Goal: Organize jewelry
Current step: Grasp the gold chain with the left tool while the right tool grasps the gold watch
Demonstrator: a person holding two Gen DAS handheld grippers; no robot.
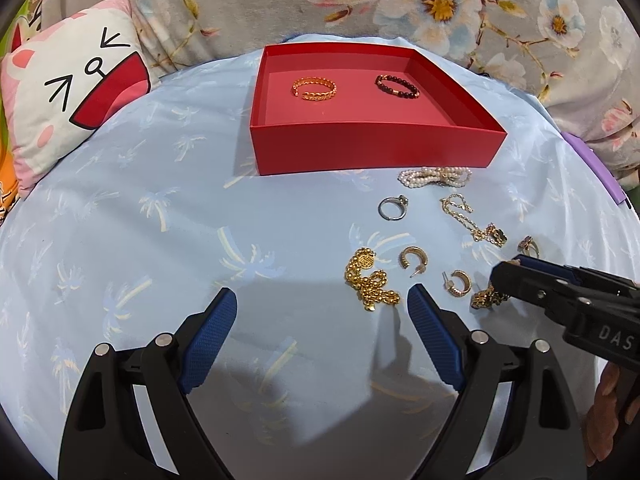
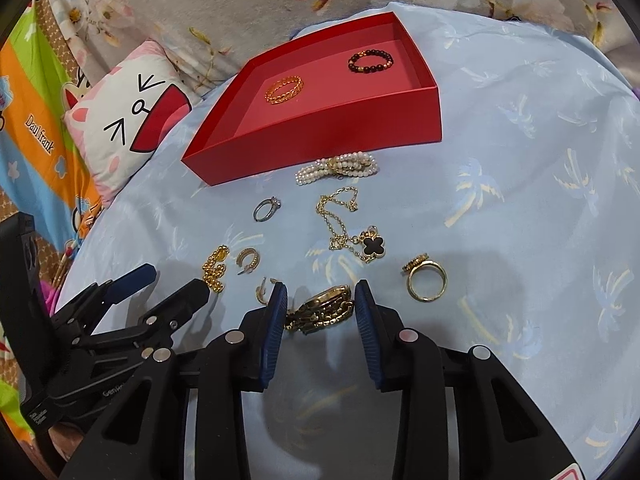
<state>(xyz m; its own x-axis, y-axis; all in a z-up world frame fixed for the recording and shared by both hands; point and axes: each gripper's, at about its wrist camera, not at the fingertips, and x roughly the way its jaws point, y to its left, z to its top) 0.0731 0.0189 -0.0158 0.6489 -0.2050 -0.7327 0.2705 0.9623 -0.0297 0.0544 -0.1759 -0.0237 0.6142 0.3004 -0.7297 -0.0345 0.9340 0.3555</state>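
A red tray [image 1: 376,152] [image 2: 320,140] holds a gold bangle [image 1: 314,88] [image 2: 285,89] and a dark bead bracelet [image 1: 397,85] [image 2: 370,61]. In front of it on the blue cloth lie a pearl bracelet [image 2: 338,166], a silver ring [image 2: 267,209], a clover necklace [image 2: 352,232], a gold ring [image 2: 425,280], hoop earrings [image 1: 414,258] and a gold bead chain [image 1: 370,284]. My right gripper [image 2: 321,300] is open, its fingers either side of a gold link watch [image 2: 322,310] without touching it. My left gripper [image 1: 322,304] is open and empty beside the bead chain.
A cat-face cushion [image 1: 68,92] lies left of the tray. Floral bedding [image 1: 440,8] rises behind it. A purple object [image 1: 596,168] sits at the cloth's right edge. A colourful printed sheet [image 2: 36,140] is at the far left.
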